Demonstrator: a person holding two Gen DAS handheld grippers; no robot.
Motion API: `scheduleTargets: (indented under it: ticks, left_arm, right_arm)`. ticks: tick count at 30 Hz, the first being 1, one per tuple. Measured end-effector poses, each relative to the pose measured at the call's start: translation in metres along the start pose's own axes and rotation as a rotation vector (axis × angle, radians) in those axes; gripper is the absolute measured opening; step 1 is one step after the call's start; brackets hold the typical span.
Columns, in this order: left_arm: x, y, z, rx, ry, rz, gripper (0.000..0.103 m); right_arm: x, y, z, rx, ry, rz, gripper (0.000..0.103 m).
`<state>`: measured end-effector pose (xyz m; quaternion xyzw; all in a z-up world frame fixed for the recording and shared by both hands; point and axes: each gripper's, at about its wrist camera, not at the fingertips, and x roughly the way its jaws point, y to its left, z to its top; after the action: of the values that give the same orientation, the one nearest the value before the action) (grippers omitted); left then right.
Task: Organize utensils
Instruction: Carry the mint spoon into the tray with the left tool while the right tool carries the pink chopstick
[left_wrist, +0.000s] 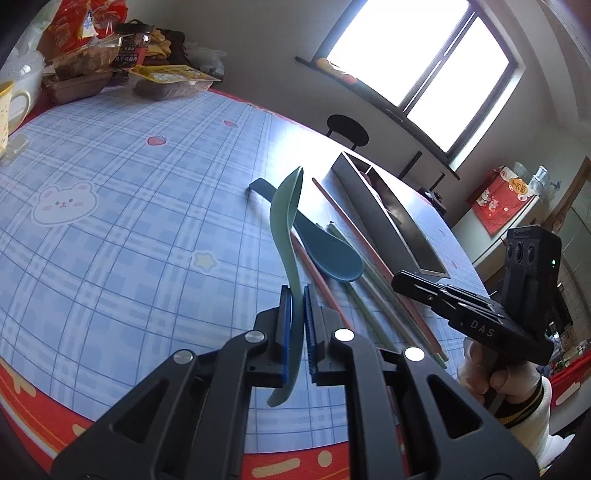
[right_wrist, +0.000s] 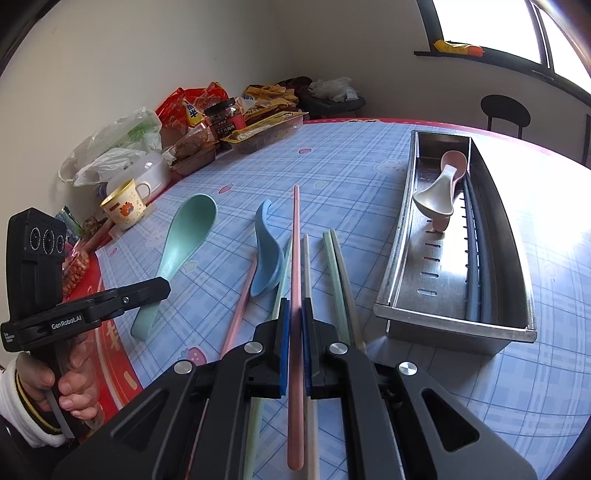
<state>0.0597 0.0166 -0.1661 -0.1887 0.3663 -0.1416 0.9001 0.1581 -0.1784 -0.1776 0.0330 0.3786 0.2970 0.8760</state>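
Observation:
My left gripper (left_wrist: 294, 299) is shut on the handle of a light green spoon (left_wrist: 286, 218), bowl pointing away; the spoon also shows in the right wrist view (right_wrist: 184, 236). My right gripper (right_wrist: 294, 310) is shut on a pink chopstick (right_wrist: 295, 258) and holds it above the table. A blue spoon (right_wrist: 266, 254) and several pink, green and white chopsticks (right_wrist: 338, 280) lie on the checked tablecloth. The steel utensil tray (right_wrist: 402, 291) at the right holds a grey spoon (right_wrist: 437, 192), a pink spoon (right_wrist: 456, 162) and dark chopsticks (right_wrist: 476, 236).
Food packets and jars (right_wrist: 229, 118), plastic bags (right_wrist: 122, 147) and a yellow mug (right_wrist: 123, 208) crowd the table's far left edge. A black chair (right_wrist: 504, 110) stands beyond the table under the window.

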Motion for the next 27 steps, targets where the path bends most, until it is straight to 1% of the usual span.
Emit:
scheduleTargets:
  ticks: [3, 5, 9, 14, 17, 19, 23, 27]
  left_arm:
    - [0.003, -0.006, 0.0, 0.033, 0.015, -0.005, 0.011]
    - [0.005, -0.008, 0.0, 0.037, 0.018, -0.011, 0.011]
    - [0.003, -0.004, 0.0, 0.019, 0.011, -0.026, 0.011]
    - [0.002, 0.0, 0.0, -0.001, 0.009, -0.025, 0.011]
    - [-0.001, 0.002, 0.005, -0.032, 0.025, -0.054, 0.011]
    - [-0.006, 0.0, 0.015, -0.049, 0.019, -0.092, 0.011]
    - [-0.006, -0.022, 0.048, -0.01, 0.008, -0.126, 0.011]
    - [0.021, -0.053, 0.087, 0.023, 0.043, -0.17, 0.011]
  right_arm:
    - [-0.001, -0.004, 0.002, 0.019, -0.009, 0.008, 0.006]
    - [-0.002, -0.006, 0.002, 0.031, -0.013, 0.013, 0.006]
    - [-0.007, -0.006, 0.004, 0.035, -0.033, 0.015, 0.006]
    - [-0.022, -0.014, 0.011, 0.088, -0.089, 0.058, 0.006]
    - [-0.031, -0.026, 0.018, 0.149, -0.123, 0.045, 0.006]
    - [-0.037, -0.036, 0.022, 0.196, -0.144, 0.043, 0.006]
    - [-0.05, -0.056, 0.038, 0.259, -0.198, -0.039, 0.006]
    - [-0.051, -0.08, 0.055, 0.329, -0.249, -0.128, 0.006]
